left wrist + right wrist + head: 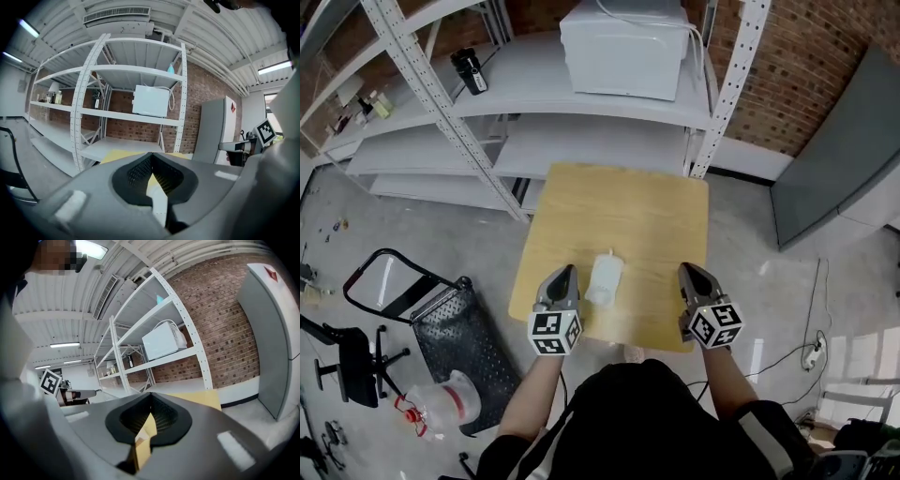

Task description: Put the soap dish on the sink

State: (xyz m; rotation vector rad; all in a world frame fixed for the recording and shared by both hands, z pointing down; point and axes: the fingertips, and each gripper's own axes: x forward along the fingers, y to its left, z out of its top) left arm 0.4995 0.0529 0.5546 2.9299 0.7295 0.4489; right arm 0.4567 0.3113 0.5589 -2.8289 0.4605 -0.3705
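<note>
Dark shoulders (647,412) sit nearest. Left tongs (566,272) are pressed together, empty, over the table (619,206). Between both pairs lies the white soap dish (605,278): probably light, rigid, slick plastic, best pinched across its long sides. Right tongs (686,270) are closed on nothing too. Only the head view shows the dish; both gripper views overlook it toward shelving (117,115).

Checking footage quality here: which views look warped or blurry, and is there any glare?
Head view: sharp, soft sheen on the light wooden square table. Left gripper view: fisheye bows the white perforated shelf posts, dark corners. Right gripper view: same bowing, bright ceiling lamp flares.
</note>
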